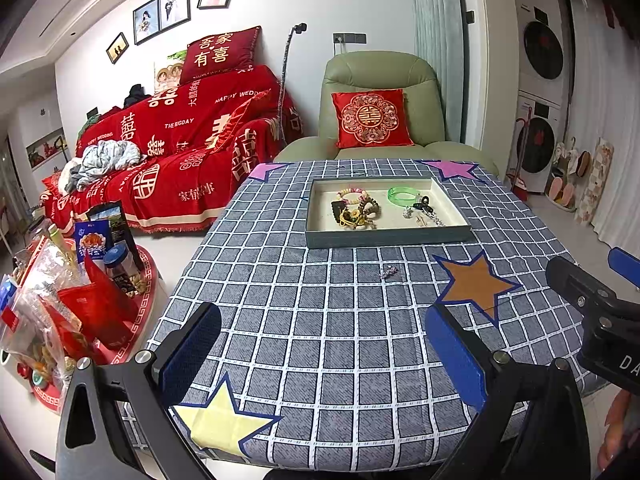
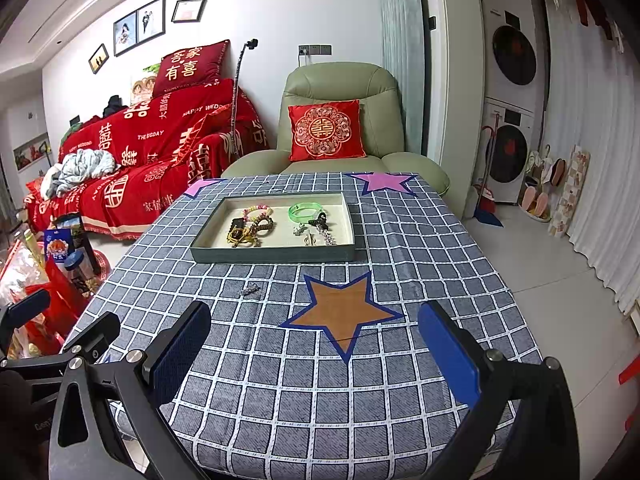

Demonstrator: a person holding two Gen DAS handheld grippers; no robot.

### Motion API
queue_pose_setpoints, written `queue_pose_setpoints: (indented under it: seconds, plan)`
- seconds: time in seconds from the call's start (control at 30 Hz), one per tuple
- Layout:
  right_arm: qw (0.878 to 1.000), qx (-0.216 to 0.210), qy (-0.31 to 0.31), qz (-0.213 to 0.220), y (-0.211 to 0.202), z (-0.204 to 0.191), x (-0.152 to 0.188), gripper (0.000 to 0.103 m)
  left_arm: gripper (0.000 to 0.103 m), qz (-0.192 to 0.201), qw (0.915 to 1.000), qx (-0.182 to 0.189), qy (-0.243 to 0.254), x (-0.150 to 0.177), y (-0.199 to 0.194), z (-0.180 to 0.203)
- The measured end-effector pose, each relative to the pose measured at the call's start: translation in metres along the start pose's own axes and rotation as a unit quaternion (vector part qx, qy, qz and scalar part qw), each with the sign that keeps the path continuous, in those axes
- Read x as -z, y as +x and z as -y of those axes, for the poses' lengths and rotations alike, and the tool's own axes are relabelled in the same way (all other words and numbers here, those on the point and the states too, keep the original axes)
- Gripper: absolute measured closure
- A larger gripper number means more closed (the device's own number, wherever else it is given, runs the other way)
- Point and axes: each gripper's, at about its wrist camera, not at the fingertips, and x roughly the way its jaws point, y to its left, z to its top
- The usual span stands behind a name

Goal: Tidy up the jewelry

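Note:
A shallow grey-green tray (image 1: pixel 384 236) (image 2: pixel 272 254) with a cream lining sits at the far middle of the checked tablecloth. It holds beaded bracelets (image 1: pixel 360 204) (image 2: pixel 256 220), a green bangle (image 1: pixel 403 196) (image 2: pixel 305 210), a black clip (image 1: pixel 423 204) and small silver pieces. One small silvery trinket (image 1: pixel 389 271) (image 2: pixel 250 289) lies loose on the cloth in front of the tray. My left gripper (image 1: pixel 324 356) hovers open over the near edge, empty. My right gripper (image 2: pixel 316 354) is open and empty too, near the orange star (image 2: pixel 342 312).
The table carries star patches: yellow (image 1: pixel 222 420), orange (image 1: pixel 476 284), pink (image 2: pixel 382 182). A red tray of snacks and jars (image 1: pixel 80 292) stands low at the left. Behind the table are a green armchair (image 1: pixel 380 80) and a red-covered sofa (image 1: pixel 180 140). Washing machines (image 2: pixel 512 80) stand at the right.

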Motion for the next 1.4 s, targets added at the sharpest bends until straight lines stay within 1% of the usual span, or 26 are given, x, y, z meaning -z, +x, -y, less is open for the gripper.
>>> queue_pose_setpoints:
  seconds: [0.83,1.17,1.27,1.4]
  plan:
    - [1.0,0.0,0.001,0.0,0.0007,0.0013,0.0003,0.0,0.0,0.001,1.0,-0.001,0.004,-0.0015,-0.0001,0.0026]
    - [1.0,-0.001,0.001,-0.001,0.0002,-0.0003,0.0002,0.0,0.0,0.003,1.0,0.004,0.003,-0.0018,-0.0014,0.0042]
    - [1.0,0.0,0.001,-0.002,0.0,-0.0008,0.0005,0.0,0.0,0.01,0.9999,0.01,-0.002,-0.0019,-0.0025,0.0041]
    - [1.0,0.0,0.001,-0.004,0.0,-0.0027,0.0019,0.0,0.0,0.012,0.9999,0.01,0.002,-0.0018,-0.003,0.0065]
